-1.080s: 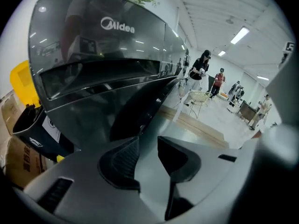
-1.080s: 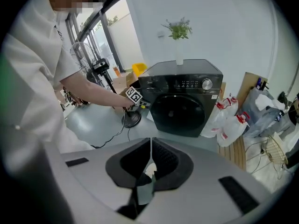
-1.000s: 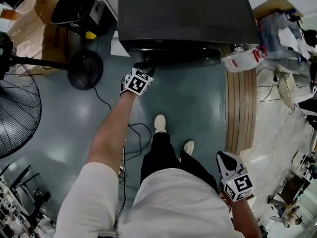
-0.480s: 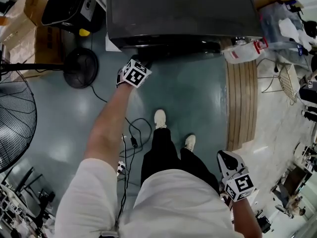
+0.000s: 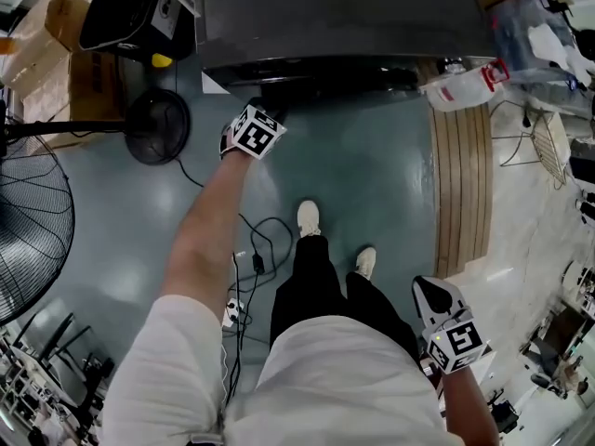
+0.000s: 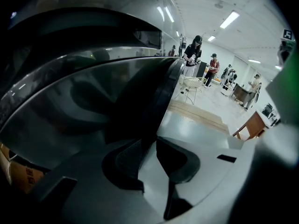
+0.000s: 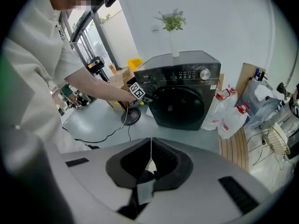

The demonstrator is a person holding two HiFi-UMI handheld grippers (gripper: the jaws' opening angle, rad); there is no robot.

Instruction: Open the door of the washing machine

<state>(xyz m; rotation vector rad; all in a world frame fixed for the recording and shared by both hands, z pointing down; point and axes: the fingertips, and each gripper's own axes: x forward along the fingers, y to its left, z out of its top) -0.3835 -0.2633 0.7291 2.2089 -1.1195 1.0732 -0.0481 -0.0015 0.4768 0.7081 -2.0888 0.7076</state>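
Note:
The dark washing machine (image 5: 344, 17) stands ahead of me, its round door (image 7: 180, 104) shut against the front. My left gripper (image 5: 253, 130) reaches to the door's left edge. In the left gripper view the door's glossy curved rim (image 6: 154, 101) runs down between the two pads (image 6: 128, 160). Those jaws have just been closing, and the left gripper (image 6: 149, 146) now grips that rim. My right gripper (image 5: 429, 294) hangs low beside my right hip, far from the machine. Seen in its own view, the right gripper (image 7: 150, 150) is shut on nothing.
A standing fan (image 5: 33, 221) and its round base (image 5: 156, 126) are at the left, with cardboard boxes (image 5: 70, 72) behind. Cables (image 5: 251, 249) trail over the floor by my feet (image 5: 307, 219). A white jug (image 5: 460, 89) and a wooden slatted strip (image 5: 457, 184) lie to the machine's right.
My left gripper has stayed at the door's left edge, its marker cube rolled a little. The right gripper has kept its place. The head view has shifted slightly.

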